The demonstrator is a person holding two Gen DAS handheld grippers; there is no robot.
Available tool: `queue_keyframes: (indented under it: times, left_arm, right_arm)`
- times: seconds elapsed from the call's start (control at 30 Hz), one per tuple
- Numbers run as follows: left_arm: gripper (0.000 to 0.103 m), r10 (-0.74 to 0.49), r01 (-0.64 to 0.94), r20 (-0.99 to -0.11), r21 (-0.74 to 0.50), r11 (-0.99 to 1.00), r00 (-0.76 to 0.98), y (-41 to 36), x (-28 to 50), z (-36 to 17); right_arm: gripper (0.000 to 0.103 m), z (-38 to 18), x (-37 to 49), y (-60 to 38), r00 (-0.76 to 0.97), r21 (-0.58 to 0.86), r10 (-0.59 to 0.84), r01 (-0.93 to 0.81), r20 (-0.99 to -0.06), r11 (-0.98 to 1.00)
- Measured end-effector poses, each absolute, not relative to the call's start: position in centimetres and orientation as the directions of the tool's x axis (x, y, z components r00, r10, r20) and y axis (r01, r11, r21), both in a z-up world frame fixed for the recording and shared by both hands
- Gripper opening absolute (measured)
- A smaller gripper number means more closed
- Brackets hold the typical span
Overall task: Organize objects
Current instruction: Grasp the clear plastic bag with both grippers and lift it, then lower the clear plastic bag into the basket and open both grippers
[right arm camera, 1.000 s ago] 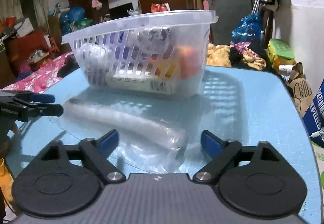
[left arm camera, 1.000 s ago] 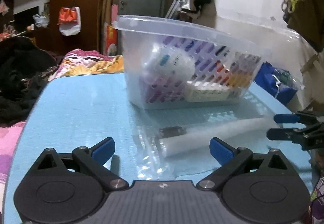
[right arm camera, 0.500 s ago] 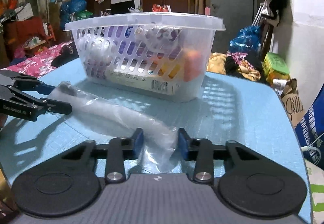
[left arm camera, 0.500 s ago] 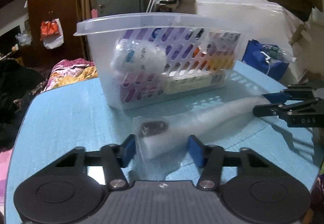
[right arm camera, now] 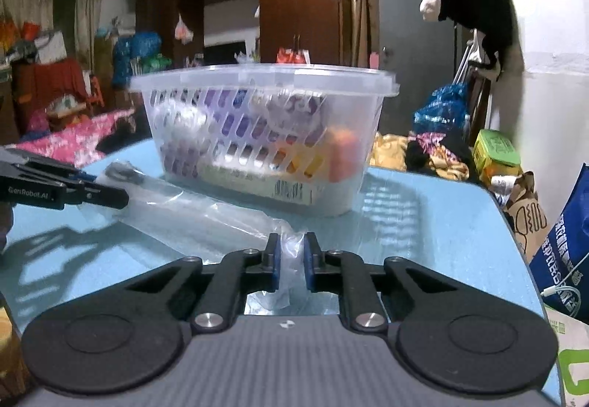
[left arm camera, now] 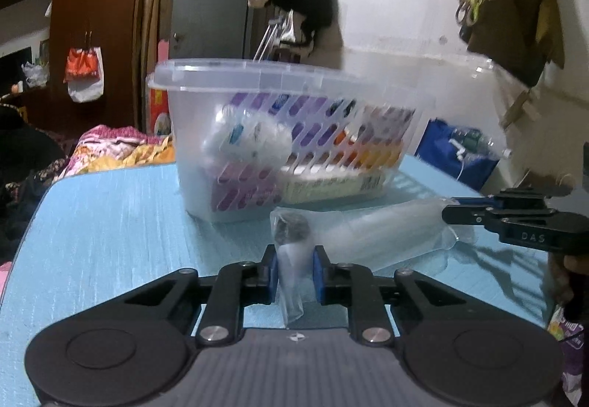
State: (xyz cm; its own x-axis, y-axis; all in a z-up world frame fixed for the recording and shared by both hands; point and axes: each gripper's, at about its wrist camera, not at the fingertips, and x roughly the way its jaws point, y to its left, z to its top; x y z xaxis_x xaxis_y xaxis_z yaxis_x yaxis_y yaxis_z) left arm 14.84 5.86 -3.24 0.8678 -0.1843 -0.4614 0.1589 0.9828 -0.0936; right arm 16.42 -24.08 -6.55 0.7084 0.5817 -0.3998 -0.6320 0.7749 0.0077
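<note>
You're gripping only thin film here: both ends of the long clear plastic bag with a white roll inside (left arm camera: 371, 234) could be slipping free, or sagging and clipping the translucent slotted plastic basket (left arm camera: 287, 134). Your left gripper (left arm camera: 294, 272) is pinching the dark-capped end between its fingers; your right gripper (right arm camera: 292, 261) is pinching the other, just above the light-blue desk (left arm camera: 110, 230)

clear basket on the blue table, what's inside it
Through the basket wall show a white wrapped bundle, a purple box, a pale barcoded box and something orange. Anything deeper is blurred by the plastic.
</note>
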Motion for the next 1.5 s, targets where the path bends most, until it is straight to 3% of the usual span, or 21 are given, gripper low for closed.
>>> queue_keyframes:
  times: [0.47, 0.8, 1.03, 1.23, 1.37, 1.43, 1.47, 1.5]
  left_arm:
    - [0.020, -0.193, 0.184, -0.289, -0.057, 0.981, 0.938, 5.0, 12.0, -1.9]
    - [0.020, -0.156, 0.154, -0.160, -0.021, 0.988, 0.975, 4.8, 12.8, 5.7]
    - [0.020, -0.091, 0.089, -0.180, -0.017, 0.996, 0.979, 6.0, 19.5, 9.1]
    - [0.020, -0.039, 0.038, -0.263, -0.008, 0.999, 0.964, 6.4, 24.7, 8.2]
    - [0.021, 0.002, -0.003, -0.267, -0.003, 1.000, 0.964, 6.4, 25.3, 7.9]
    - [0.029, -0.006, 0.004, -0.279, -0.010, 1.000, 0.960, 6.7, 25.4, 7.7]
    - [0.047, 0.004, -0.003, -0.283, 0.004, 1.000, 0.959, 6.8, 25.4, 7.4]
    - [0.075, 0.033, -0.028, -0.286, 0.025, 0.999, 0.958, 6.9, 25.5, 7.0]
  right_arm:
    - [0.013, -5.6, 14.3, -24.1, 0.779, -0.062, 0.570, -0.602, -0.261, 0.796]
    - [0.012, 2.9, 15.5, -23.4, 0.806, -0.095, 0.574, -0.589, -0.143, 0.803]
    - [0.012, 5.7, 22.2, -20.5, 0.815, -0.088, 0.557, -0.573, -0.159, 0.815]
    - [0.012, 3.8, 27.2, -18.4, 0.819, -0.069, 0.516, -0.547, -0.253, 0.834]
    - [0.012, 3.1, 27.5, -17.8, 0.813, -0.079, 0.516, -0.552, -0.270, 0.830]
    - [0.018, 3.0, 27.5, -17.9, 0.819, -0.087, 0.499, -0.540, -0.284, 0.837]
    - [0.031, 3.1, 27.7, -17.9, 0.831, -0.094, 0.476, -0.519, -0.287, 0.849]
    - [0.046, 3.1, 27.8, -18.0, 0.849, -0.095, 0.445, -0.488, -0.285, 0.868]
